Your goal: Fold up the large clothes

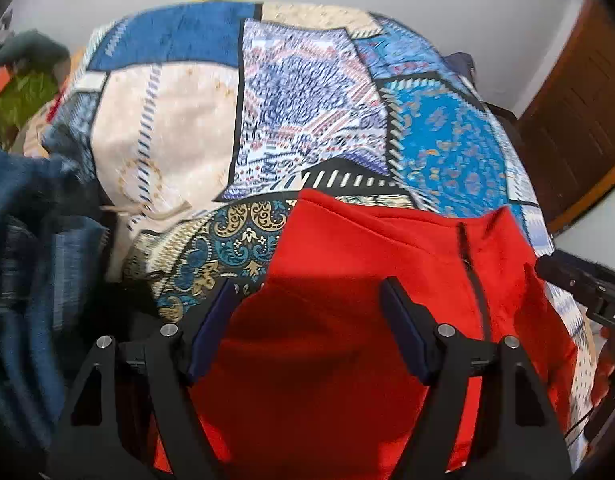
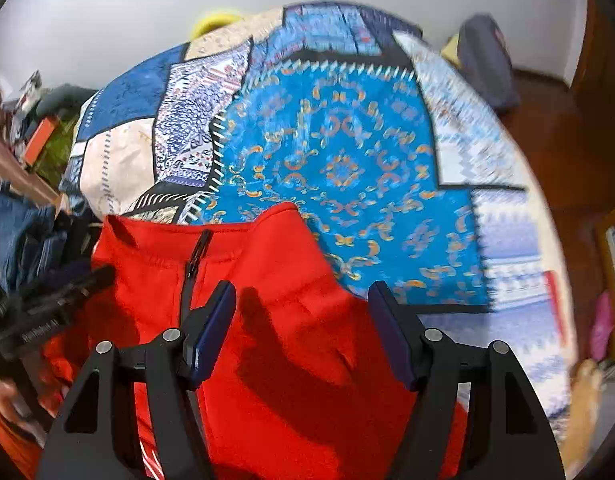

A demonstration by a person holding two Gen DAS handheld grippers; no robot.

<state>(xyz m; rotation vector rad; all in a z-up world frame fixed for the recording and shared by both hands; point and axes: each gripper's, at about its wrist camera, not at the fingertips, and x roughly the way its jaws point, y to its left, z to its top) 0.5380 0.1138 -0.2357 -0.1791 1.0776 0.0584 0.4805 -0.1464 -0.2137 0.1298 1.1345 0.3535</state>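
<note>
Left wrist view: the left gripper [image 1: 307,300] points down over a red garment [image 1: 347,340] that fills the lower centre of the frame. Its fingers [image 1: 211,328] stand spread wide, nothing pinched between them; whether the tips touch the cloth cannot be told. Right wrist view: the right gripper [image 2: 303,304] likewise hangs over the garment [image 2: 287,340], fingers [image 2: 391,332] spread, holding nothing. The garment lies on a patchwork bedspread [image 2: 347,152], its dark zipper [image 2: 195,256] toward the upper left of the red area. Dark blue clothes [image 1: 23,260] are heaped at left edge.
</note>
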